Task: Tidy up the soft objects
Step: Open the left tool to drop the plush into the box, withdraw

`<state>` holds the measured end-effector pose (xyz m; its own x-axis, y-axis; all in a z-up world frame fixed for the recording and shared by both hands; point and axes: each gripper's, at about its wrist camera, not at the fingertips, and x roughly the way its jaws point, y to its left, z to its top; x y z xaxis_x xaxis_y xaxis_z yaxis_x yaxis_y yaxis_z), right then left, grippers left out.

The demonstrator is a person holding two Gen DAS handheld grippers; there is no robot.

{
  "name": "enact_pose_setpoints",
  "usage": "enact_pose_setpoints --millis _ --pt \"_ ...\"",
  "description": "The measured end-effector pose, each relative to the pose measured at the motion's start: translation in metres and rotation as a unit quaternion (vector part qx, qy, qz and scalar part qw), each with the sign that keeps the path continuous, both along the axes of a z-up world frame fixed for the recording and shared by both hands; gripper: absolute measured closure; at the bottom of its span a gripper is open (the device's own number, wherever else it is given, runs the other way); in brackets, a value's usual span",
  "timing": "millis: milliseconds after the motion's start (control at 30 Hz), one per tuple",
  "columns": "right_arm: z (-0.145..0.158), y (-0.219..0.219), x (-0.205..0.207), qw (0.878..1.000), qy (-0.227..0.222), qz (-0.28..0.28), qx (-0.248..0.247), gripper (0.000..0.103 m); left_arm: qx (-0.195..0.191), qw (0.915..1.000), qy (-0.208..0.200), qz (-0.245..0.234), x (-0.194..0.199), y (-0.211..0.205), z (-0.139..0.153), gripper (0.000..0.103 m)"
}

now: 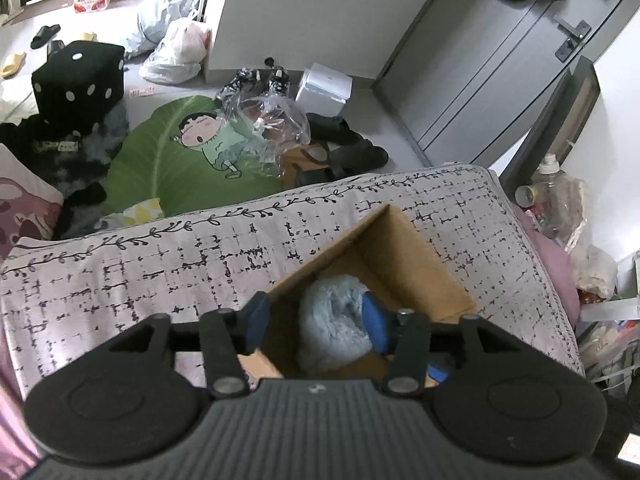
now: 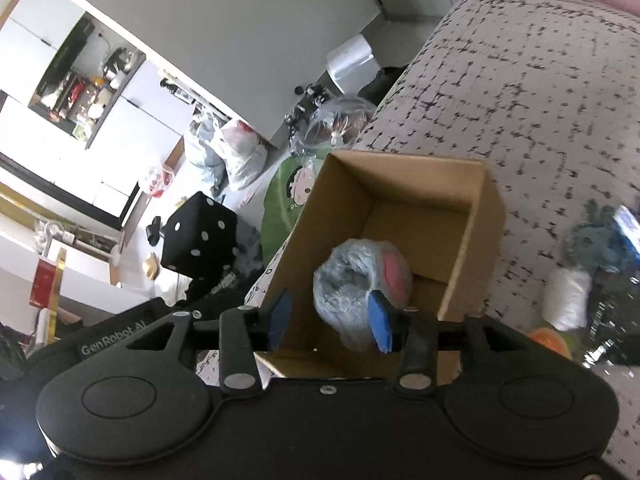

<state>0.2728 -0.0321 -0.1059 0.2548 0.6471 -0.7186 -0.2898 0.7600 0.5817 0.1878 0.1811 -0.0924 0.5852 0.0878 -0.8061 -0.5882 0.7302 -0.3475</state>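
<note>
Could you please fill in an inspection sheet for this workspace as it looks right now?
Surface: bed cover with a black crosshatch print.
Job's things: open cardboard box on the cover, fluffy blue plush inside; teal plush lying on the cover outside it.
Clutter: white roll and an orange item beside the teal plush.
Grippers: left gripper and right gripper open over the box, gripping nothing.
Cables: nothing seen.
Surroundings: black dice cushion, green leaf mat, plastic bags, shoes, grey door.
</note>
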Motion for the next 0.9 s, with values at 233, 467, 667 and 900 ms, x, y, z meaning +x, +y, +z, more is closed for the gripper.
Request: enact_pose_setpoints --millis 233,467,667,900 --pt "0.019 -0.046 -0.014 0.999 -0.031 -0.026 -0.008 0.048 0.021 0.9995 -0.024 0.001 -0.022 -0.029 0.023 0.029" --pt "0.033 -0.096 -0.028 0.997 -0.055 -0.049 -0.008 0.036 0.036 0.9975 -0.049 -0.036 -0.038 -0.07 0.045 0.024" --pt "0.041 -0.128 -0.045 0.996 -0.074 -0.052 -0.004 0.031 0.059 0.9947 -0.055 -0.062 -0.046 -0.103 0.059 0.022" --pt "0.045 -0.159 -0.056 0.994 -0.094 -0.052 -0.018 0.015 0.082 0.9908 -0.062 -0.089 -0.053 -0.138 0.068 0.022"
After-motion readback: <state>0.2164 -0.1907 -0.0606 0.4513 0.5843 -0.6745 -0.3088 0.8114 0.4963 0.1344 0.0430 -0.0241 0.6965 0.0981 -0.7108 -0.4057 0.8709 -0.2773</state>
